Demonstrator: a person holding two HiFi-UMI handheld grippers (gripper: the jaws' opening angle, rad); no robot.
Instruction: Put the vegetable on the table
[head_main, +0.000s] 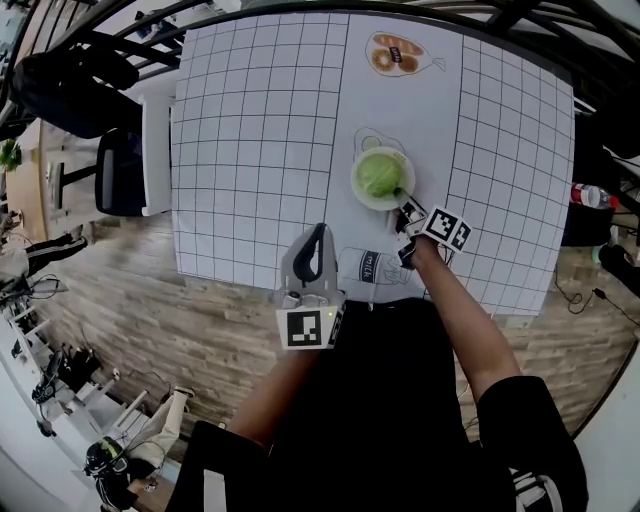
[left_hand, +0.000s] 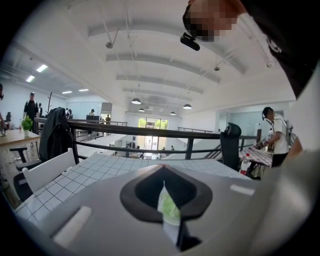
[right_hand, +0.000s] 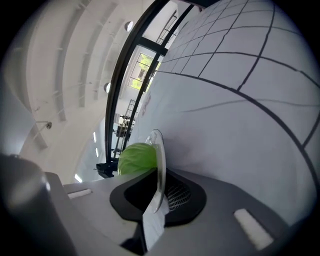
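Note:
A round green cabbage (head_main: 378, 173) lies on a small clear plate (head_main: 365, 197) over the middle of the white gridded table (head_main: 250, 120). My right gripper (head_main: 408, 208) is shut on the plate's near right rim. The right gripper view shows the rim (right_hand: 160, 160) edge-on between the jaws, with the cabbage (right_hand: 135, 157) behind it. Whether the plate rests on the table cannot be told. My left gripper (head_main: 318, 232) hovers at the table's near edge, shut and holding nothing. In its own view, the left gripper (left_hand: 169, 212) points out over the table.
Printed pictures lie on the sheet: bread (head_main: 395, 55) at the far side and a milk carton (head_main: 370, 268) near the front edge. A white chair (head_main: 155, 140) stands left of the table. A black railing (left_hand: 150, 132) runs behind it. A bottle (head_main: 590, 195) stands off to the right.

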